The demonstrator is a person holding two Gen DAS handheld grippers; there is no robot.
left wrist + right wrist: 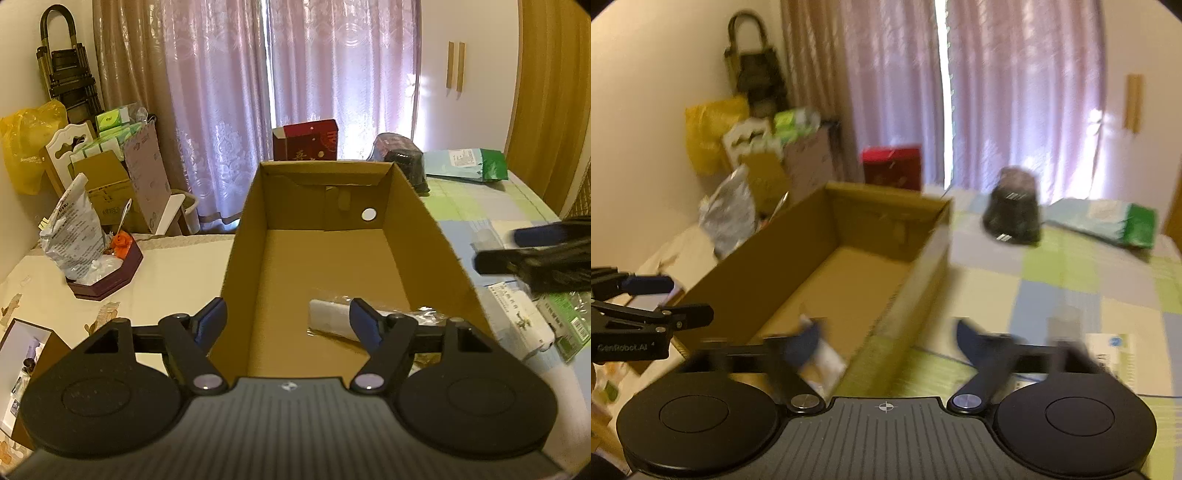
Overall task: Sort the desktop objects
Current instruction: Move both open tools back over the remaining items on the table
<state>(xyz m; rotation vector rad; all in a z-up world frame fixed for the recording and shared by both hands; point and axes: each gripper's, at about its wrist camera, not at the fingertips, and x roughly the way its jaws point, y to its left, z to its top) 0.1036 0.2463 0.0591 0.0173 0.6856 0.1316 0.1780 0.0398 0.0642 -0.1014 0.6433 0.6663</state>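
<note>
Left wrist view: cardboard box (pixel 332 236) holds one white wrapped packet (pixel 332 321) (both grippers' jaws spread, empty).

Left hand-held gripper (pixel 288 319): matte black body, ribbed grey centre plate with a small round emblem, two round black discs either side, silver pivot screws, black arms, blue-padded fingers (pixel 364 321).

Right hand-held gripper (pixel 886 338): same build. "GenRobot.AI" lettering on the left unit's side.

Daylight glows through the pink curtains (pixel 332 74) ahead of both tools, flaring white at their gap. The left wrist view is sharp; the right wrist view is smeared by motion blur. Fisheye bending curves the edges, and the corners vignette black.
</note>
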